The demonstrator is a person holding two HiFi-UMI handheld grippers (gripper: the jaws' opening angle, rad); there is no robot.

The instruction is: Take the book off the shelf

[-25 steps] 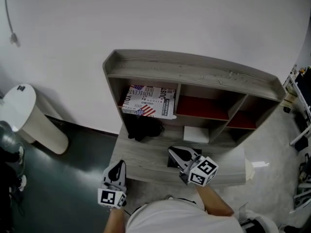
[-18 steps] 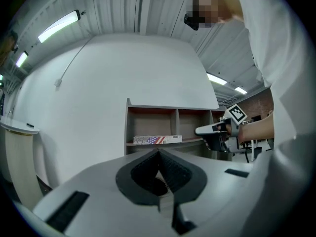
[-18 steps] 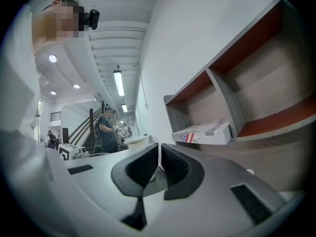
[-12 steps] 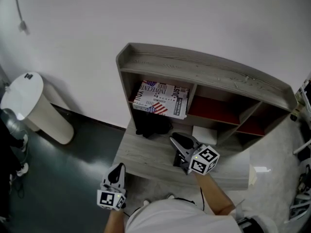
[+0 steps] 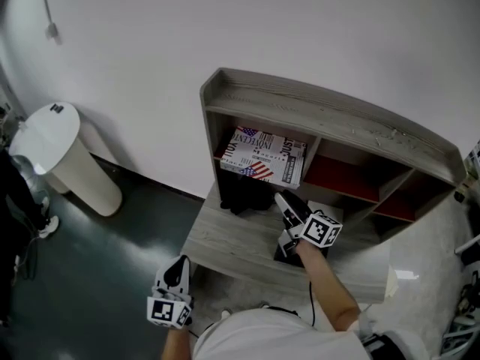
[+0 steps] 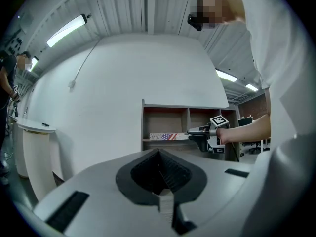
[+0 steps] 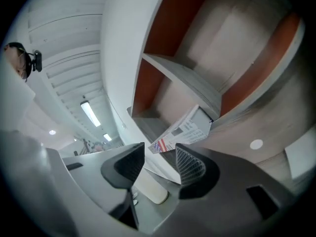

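Book [image 5: 264, 158]: a thin white paperback; the cover has black block lettering and a small stars-and-stripes flag.
Book's state: closed, resting on a board of the shelf [image 5: 330, 107].
Book's pose: lying flat with the cover up, turned slightly askew to the board's edges.
Book's place: upper left compartment, with its front edge sticking out a little past the board's front lip.
Shelf: a low grey wood-grain unit with a raised rim around its top, standing against a white wall [image 5: 225, 28].
Shelf's compartments: open-fronted and divided by upright boards; red inner panels show in the middle and right ones. A deeper lower board juts forward as a ledge.
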